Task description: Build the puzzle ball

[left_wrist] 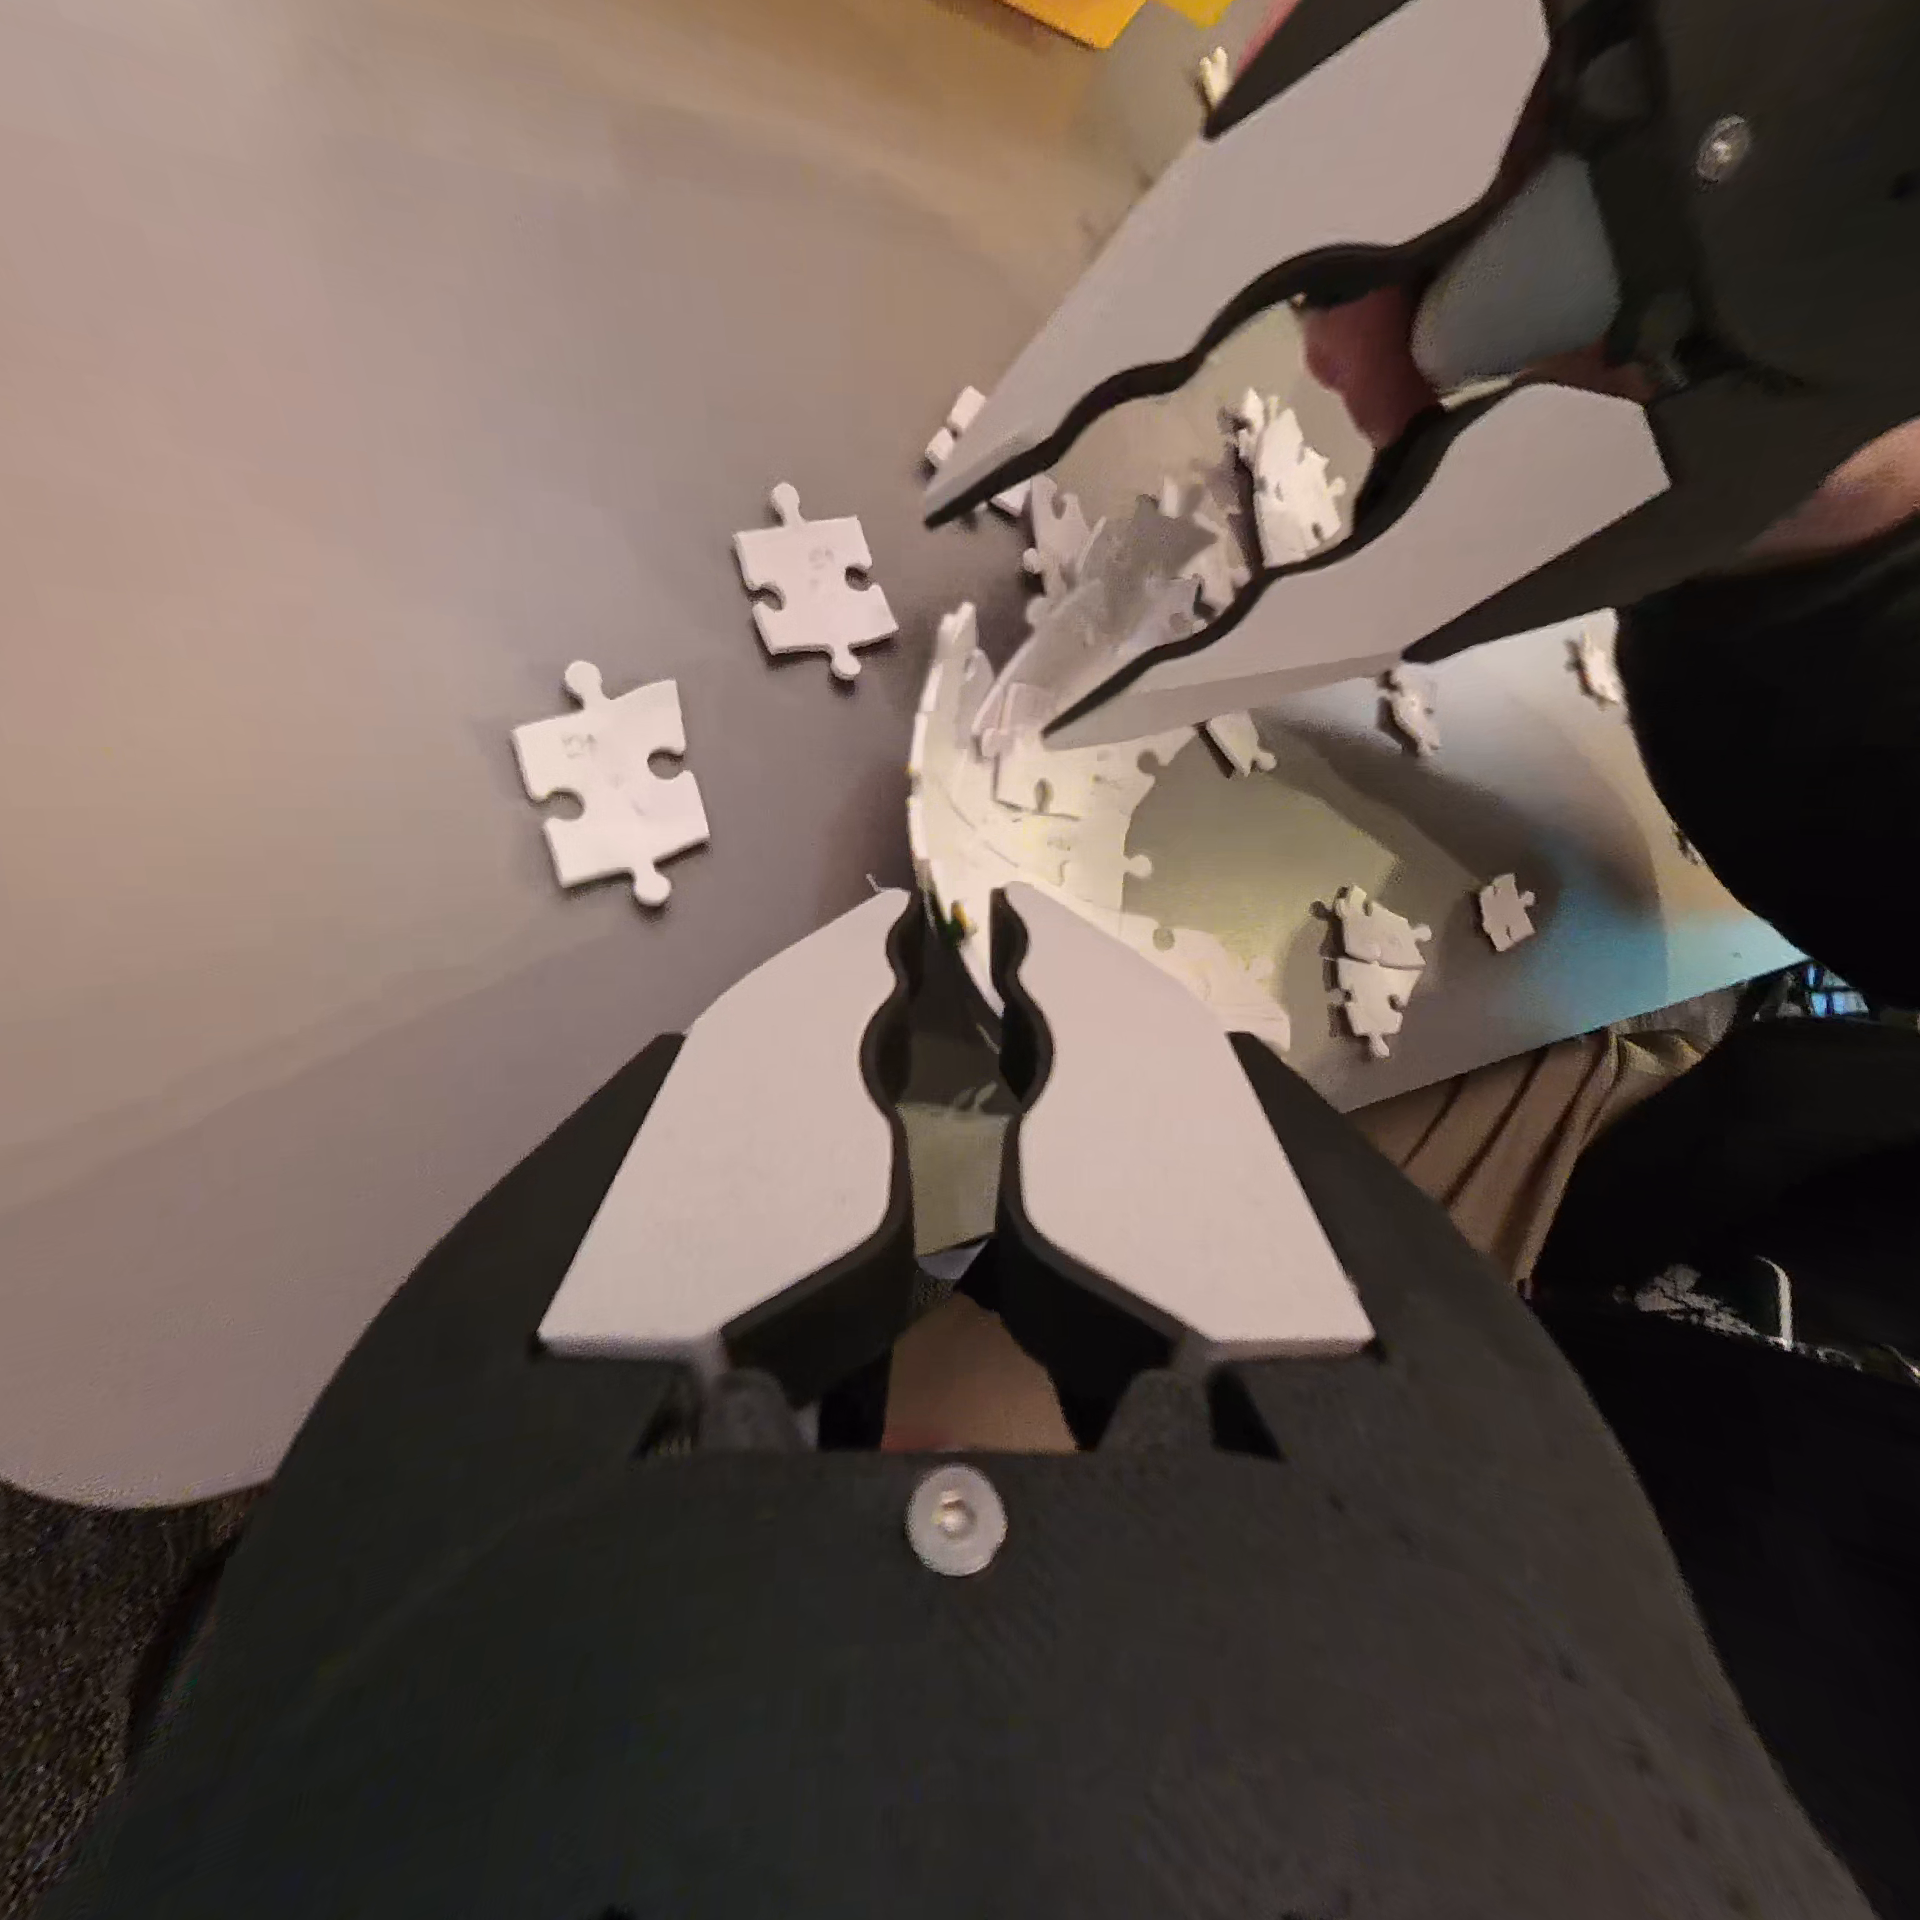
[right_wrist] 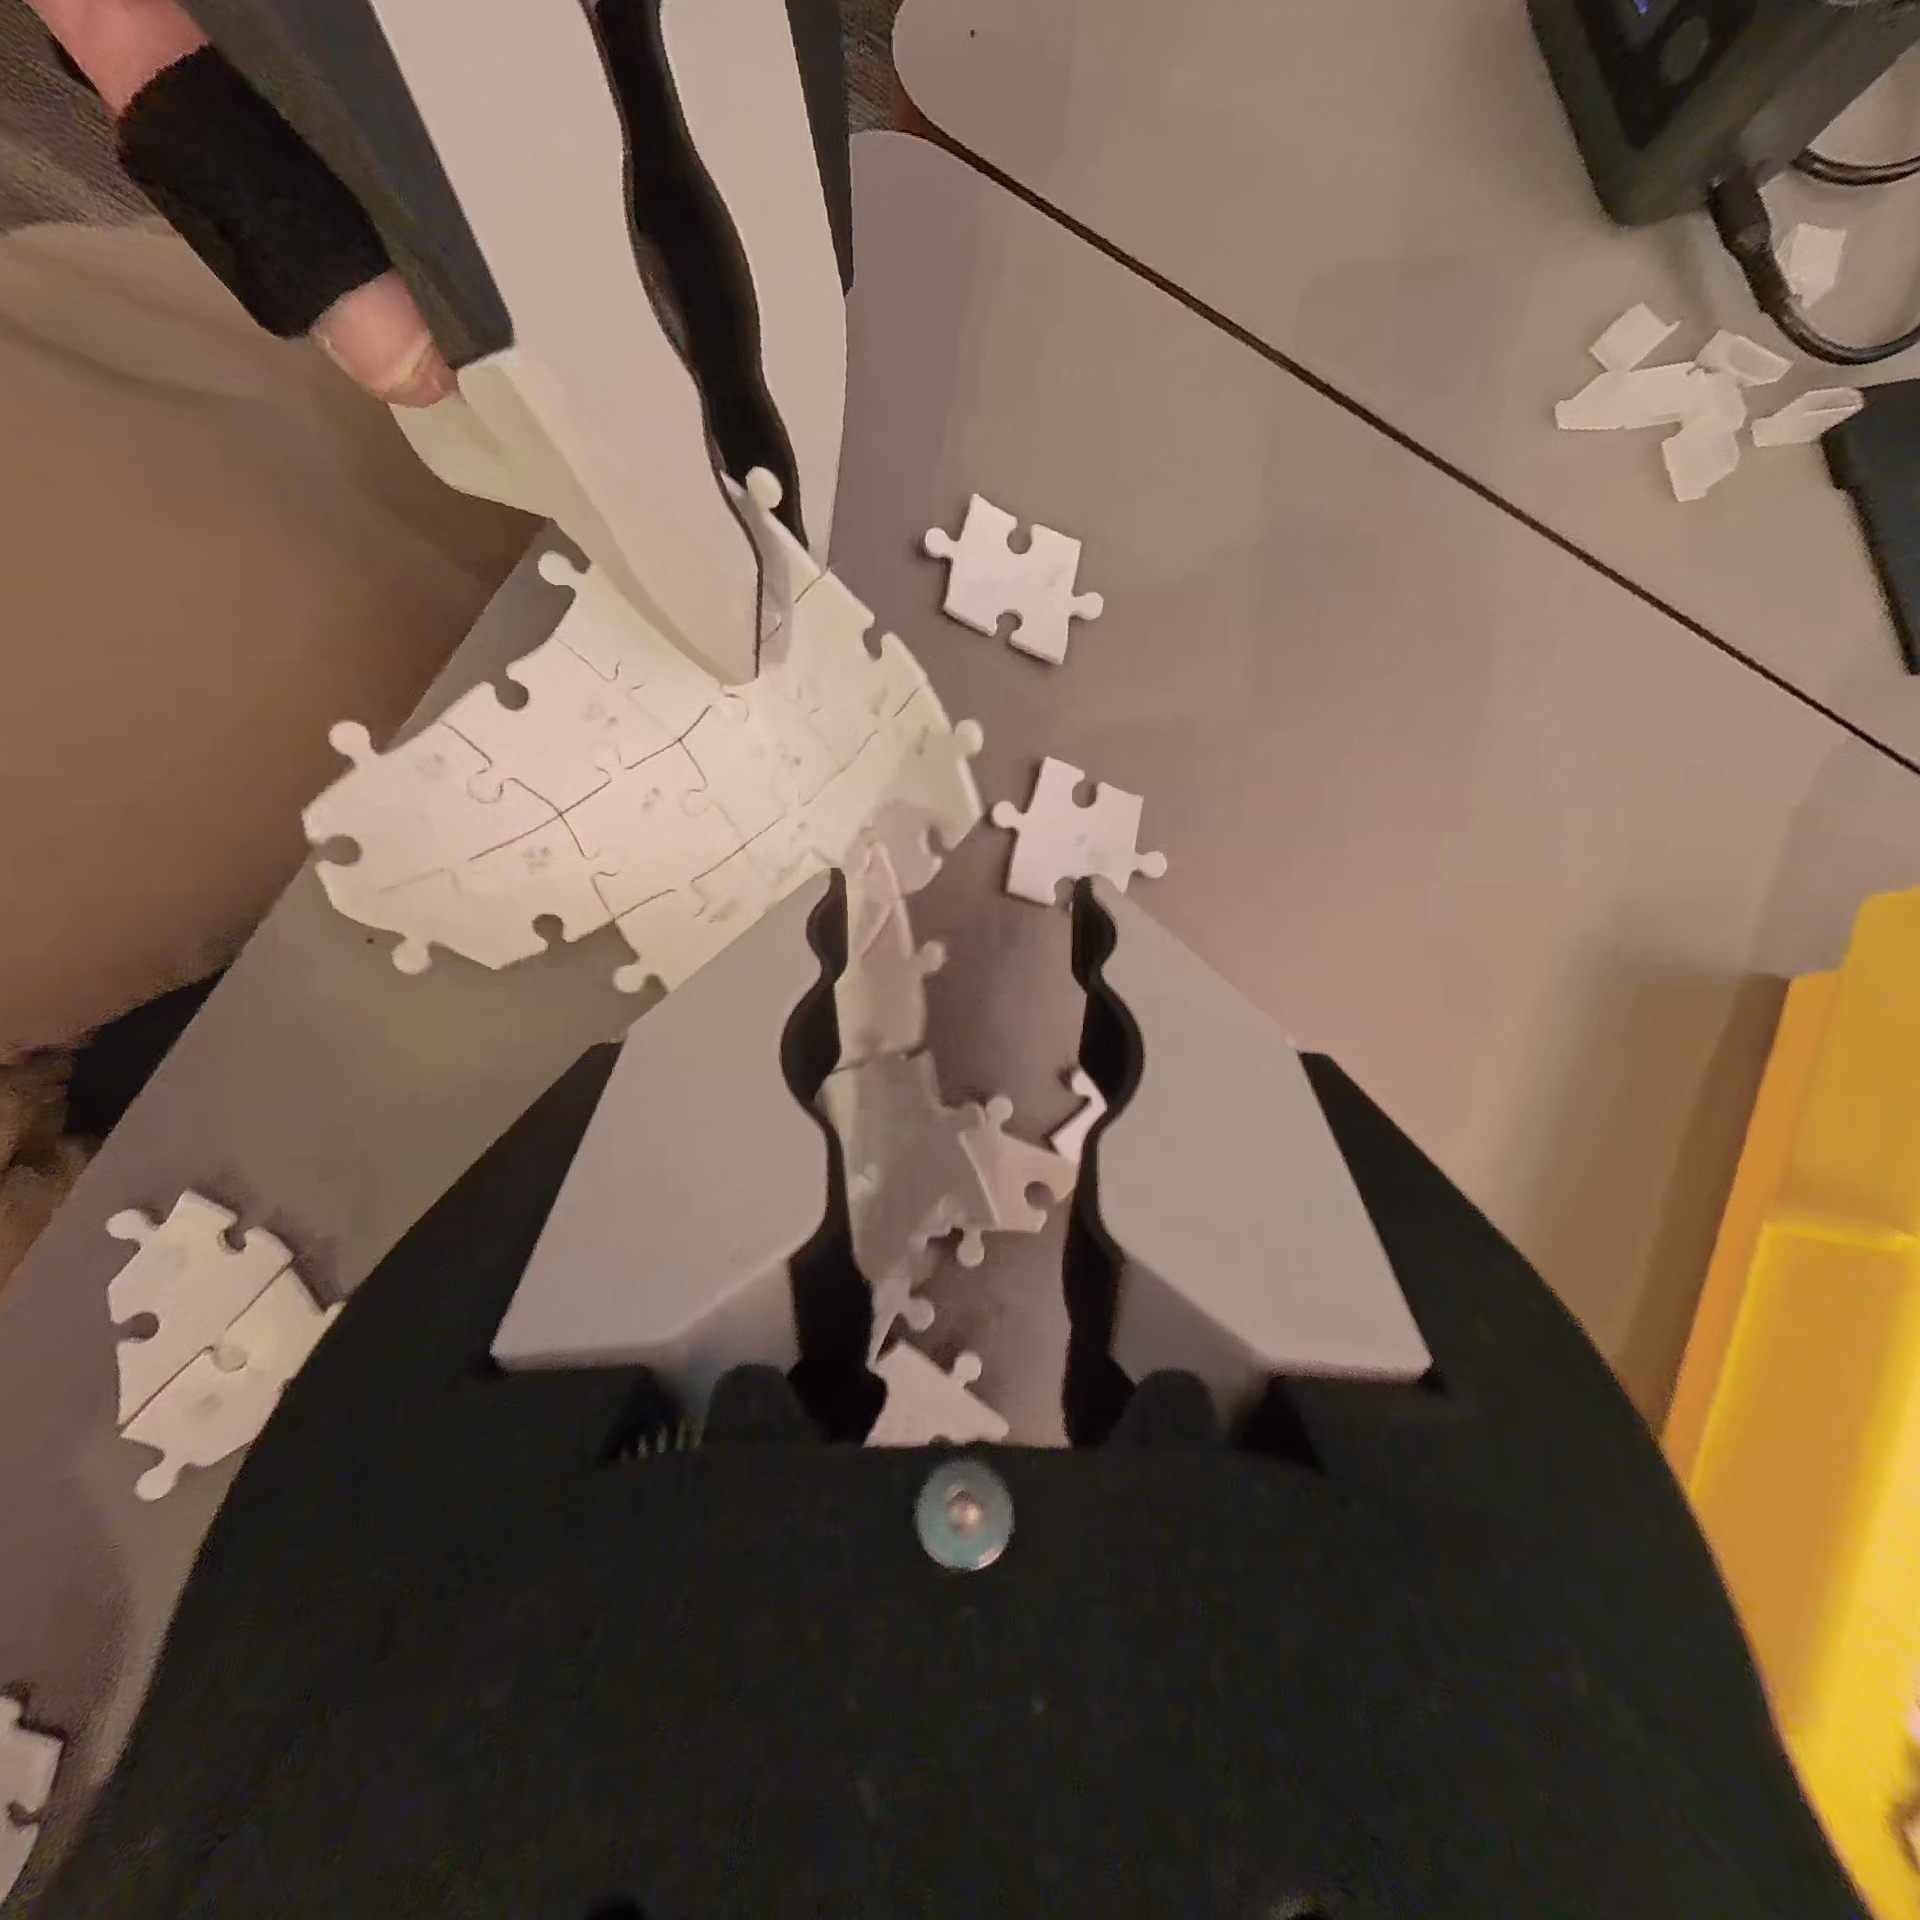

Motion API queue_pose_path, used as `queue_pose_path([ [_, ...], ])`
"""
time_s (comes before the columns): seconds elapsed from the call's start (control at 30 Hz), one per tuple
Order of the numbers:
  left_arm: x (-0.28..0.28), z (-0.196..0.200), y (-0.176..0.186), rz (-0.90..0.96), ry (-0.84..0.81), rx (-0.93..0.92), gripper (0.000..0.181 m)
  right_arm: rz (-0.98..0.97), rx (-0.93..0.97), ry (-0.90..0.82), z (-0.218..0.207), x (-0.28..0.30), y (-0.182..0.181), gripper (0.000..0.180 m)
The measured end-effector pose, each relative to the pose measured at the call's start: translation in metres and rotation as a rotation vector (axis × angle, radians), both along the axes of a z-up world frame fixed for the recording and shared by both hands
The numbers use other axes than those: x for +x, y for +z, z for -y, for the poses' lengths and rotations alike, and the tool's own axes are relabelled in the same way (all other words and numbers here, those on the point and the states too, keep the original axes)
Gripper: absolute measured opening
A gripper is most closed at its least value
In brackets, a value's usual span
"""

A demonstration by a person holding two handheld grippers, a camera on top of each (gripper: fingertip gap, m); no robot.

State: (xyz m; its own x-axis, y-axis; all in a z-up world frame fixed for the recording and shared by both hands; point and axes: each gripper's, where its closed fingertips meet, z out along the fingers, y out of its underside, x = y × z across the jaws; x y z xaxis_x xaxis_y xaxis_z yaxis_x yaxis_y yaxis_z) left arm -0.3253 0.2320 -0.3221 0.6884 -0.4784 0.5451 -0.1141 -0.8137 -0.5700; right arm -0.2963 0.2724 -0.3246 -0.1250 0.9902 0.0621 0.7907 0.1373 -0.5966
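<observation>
The partly built puzzle ball (right_wrist: pixel 582 790) is a curved shell of joined white pieces, held up off the grey table (right_wrist: pixel 1351 727). My left gripper (left_wrist: pixel 951 904) is shut on the shell's edge (left_wrist: pixel 1039 831); in the right wrist view it comes in from the top (right_wrist: pixel 764 634). My right gripper (right_wrist: pixel 958 888) is open, with its jaws on either side of a hanging strip of pieces (right_wrist: pixel 894 997) at the shell's right end. It also shows open at the upper right of the left wrist view (left_wrist: pixel 992 618). Two loose pieces (right_wrist: pixel 1013 592) (right_wrist: pixel 1081 831) lie just beyond it.
A joined pair of pieces (right_wrist: pixel 197 1340) lies near the table's left edge. A yellow bin (right_wrist: pixel 1818 1247) stands at the right. A black device with a cable (right_wrist: pixel 1662 104) and a pile of white scraps (right_wrist: pixel 1704 405) sit at the far right. More loose pieces (left_wrist: pixel 1371 956) lie near the table edge. Tip to tip, the grippers are about 6 cm apart.
</observation>
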Motion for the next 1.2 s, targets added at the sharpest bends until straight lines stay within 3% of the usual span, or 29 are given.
queue_pose_path([
  [0.23,-0.001,-0.001,-0.004,-0.023,-0.124,-0.009,0.006,-0.042,-0.228,0.056,0.01,-0.008,0.001,0.039],
  [0.5,-0.007,-0.002,-0.003,-0.023,-0.108,-0.002,0.036,-0.091,-0.32,0.053,0.015,-0.003,0.001,0.03],
  [0.67,-0.016,0.011,0.005,-0.022,-0.027,-0.018,0.043,-0.123,-0.353,0.029,0.018,-0.002,0.0,0.026],
  [0.8,-0.008,0.011,0.002,0.002,0.045,-0.019,0.037,-0.148,-0.38,0.019,0.021,-0.002,0.002,0.025],
  [0.97,-0.006,0.004,-0.002,0.046,0.089,-0.026,0.015,-0.148,-0.388,0.019,0.022,0.001,0.003,0.023],
  [1.2,0.001,0.0,-0.004,0.14,0.067,-0.033,0.005,-0.14,-0.378,0.037,0.025,0.002,0.002,0.018],
])
